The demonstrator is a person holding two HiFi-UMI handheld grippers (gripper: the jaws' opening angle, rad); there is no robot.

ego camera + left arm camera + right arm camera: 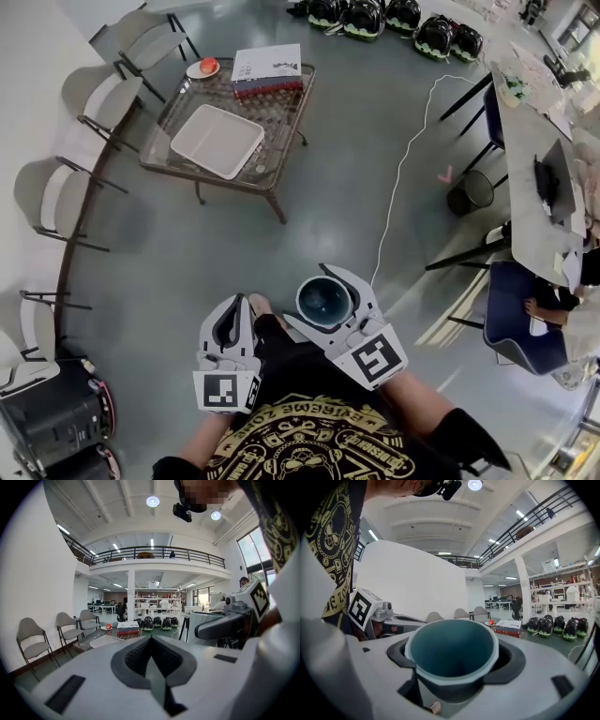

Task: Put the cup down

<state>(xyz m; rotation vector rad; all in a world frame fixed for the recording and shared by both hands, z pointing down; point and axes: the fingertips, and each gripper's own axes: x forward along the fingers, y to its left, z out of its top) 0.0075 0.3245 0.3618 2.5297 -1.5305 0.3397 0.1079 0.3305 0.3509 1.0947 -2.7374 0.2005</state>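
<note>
**Head view.** A cup [324, 302], teal inside with a pale rim, is held upright, clamped between the jaws of the right hand-held gripper [322, 285]. It is close in front of the person's black shirt [309, 441]. The left hand-held gripper [231, 319] is held just beside it, jaws together and empty.

A wide stretch of bare grey floor [281, 244] lies between the cup and a glass worktop [278, 131], which stands well apart at upper left. On the worktop a white tray [217, 141], a book [266, 70] and a small plate [201, 68] carrying something red are seen. Chairs [92, 96] are lined along the left wall. A white cable [405, 155] is trailed over the floor to the right, near a long desk [530, 159].

Gold print on the shirt, seen upside down, appears to read "EXTREME ZONE". Black square markers are carried on both gripper cubes. The book's print is too small to be read.

**Left gripper view.** The jaws are closed on each other with nothing between them. Beyond them the worktop, the book and a row of helmets [154, 622] are seen across open floor. The cup is seen at right in the other gripper.

**Right gripper view.** The cup fills the gap between the jaws and is gripped from both sides. The left hand-held gripper's marker is seen at left, with the book and helmets far off at right.
</note>
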